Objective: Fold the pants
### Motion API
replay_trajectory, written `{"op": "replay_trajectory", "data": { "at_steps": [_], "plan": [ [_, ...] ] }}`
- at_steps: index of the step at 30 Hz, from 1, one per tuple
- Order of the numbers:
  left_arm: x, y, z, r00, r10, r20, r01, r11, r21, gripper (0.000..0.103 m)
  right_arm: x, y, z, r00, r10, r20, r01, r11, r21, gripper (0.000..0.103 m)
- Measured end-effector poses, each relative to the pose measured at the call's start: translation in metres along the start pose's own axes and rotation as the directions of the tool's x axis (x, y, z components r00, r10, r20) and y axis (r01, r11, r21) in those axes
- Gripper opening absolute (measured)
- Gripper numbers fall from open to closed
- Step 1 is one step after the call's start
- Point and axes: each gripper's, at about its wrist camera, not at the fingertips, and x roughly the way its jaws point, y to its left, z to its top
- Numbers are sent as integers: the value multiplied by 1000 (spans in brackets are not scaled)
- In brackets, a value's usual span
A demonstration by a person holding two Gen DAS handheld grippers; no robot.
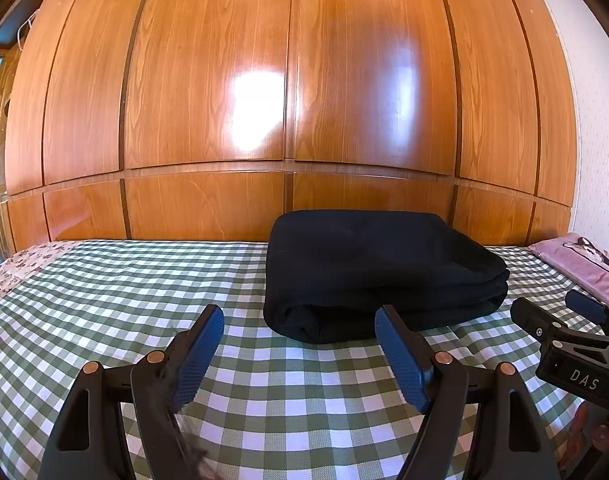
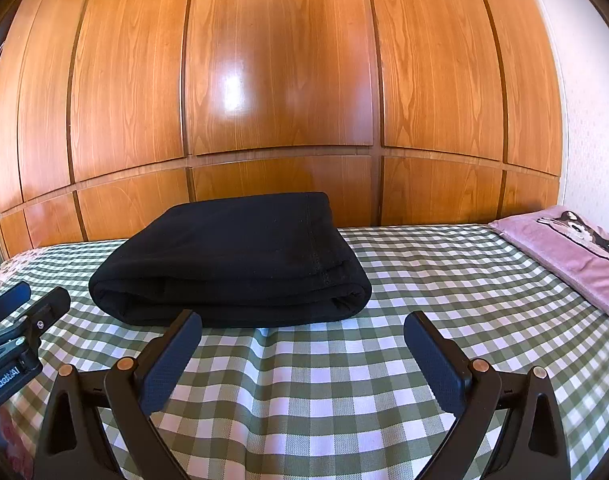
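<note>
The black pants (image 1: 380, 268) lie folded in a thick rectangular stack on the green-and-white checked bedsheet (image 1: 124, 288). They also show in the right wrist view (image 2: 232, 260). My left gripper (image 1: 300, 320) is open and empty, just short of the stack's near left corner. My right gripper (image 2: 304, 328) is open and empty, just in front of the stack's near edge. The right gripper shows at the right edge of the left wrist view (image 1: 560, 316). The left gripper shows at the left edge of the right wrist view (image 2: 28, 300).
A wall of glossy wooden wardrobe panels (image 1: 288, 92) stands right behind the bed. A pink pillow with a dog print (image 2: 572, 252) lies at the right end of the bed. A floral cloth (image 1: 8, 276) covers the left end. The sheet (image 2: 444, 272) wrinkles near the stack.
</note>
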Motion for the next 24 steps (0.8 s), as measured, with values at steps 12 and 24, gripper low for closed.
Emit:
{"op": "replay_trajectory", "data": {
  "at_steps": [12,24],
  "plan": [
    [1,1,0,1000,-3,-6,3,1000,-3,79,0,0,0,1000,0,0,0,1000,0,101],
    [2,1,0,1000,-4,-8,4,1000,-2,79,0,1,0,1000,0,-1,0,1000,-1,101]
  ]
}}
